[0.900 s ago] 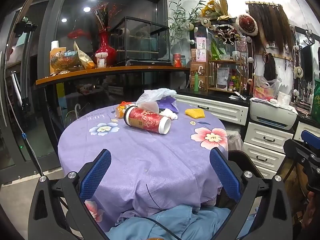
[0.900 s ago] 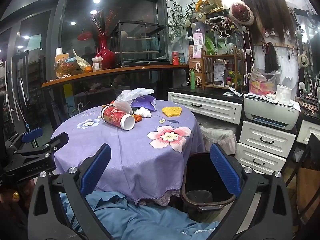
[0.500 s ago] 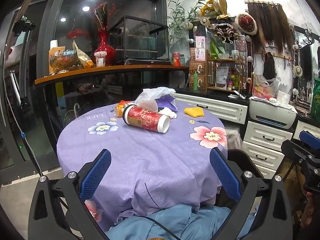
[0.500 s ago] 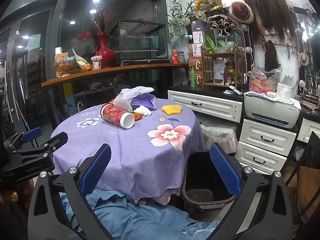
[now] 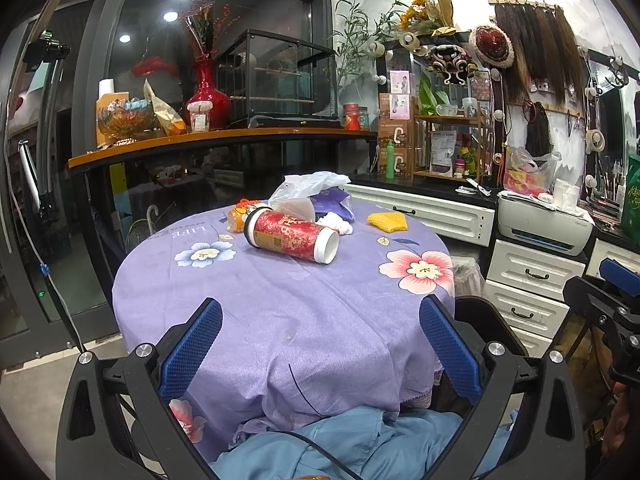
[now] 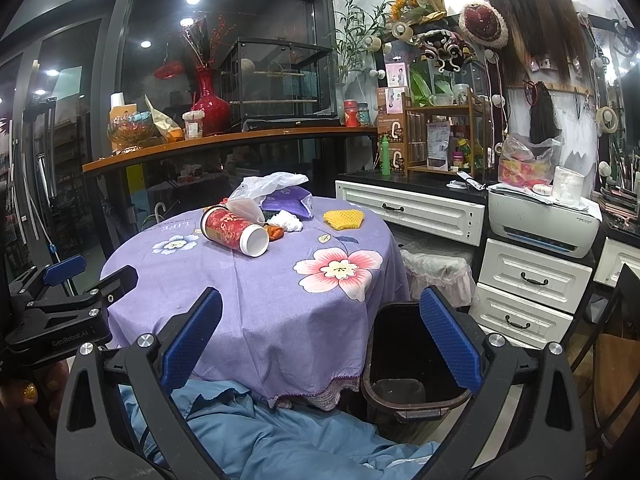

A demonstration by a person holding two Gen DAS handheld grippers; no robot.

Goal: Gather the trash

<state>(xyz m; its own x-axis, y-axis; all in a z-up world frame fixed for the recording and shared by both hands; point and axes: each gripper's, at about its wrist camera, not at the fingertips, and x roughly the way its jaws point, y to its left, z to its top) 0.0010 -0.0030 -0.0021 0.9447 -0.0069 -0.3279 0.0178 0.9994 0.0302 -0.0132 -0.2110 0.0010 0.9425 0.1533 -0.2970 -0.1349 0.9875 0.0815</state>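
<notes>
A round table under a purple flowered cloth carries the trash at its far side. A red canister with a white rim lies on its side. Behind it are a clear plastic bag, a purple packet, a white crumpled tissue, an orange bottle and a yellow mesh piece. A dark bin stands on the floor right of the table. My left gripper and right gripper are both open and empty, short of the table's near edge.
A white drawer unit with a printer lines the right wall. A lace-covered stool sits behind the bin. A wooden shelf with a red vase runs behind the table. Blue cloth lies below the grippers.
Both views have drifted slightly; the table sits a little lower and nearer in the left wrist view. Both grippers stay open and nothing on the table has moved.
</notes>
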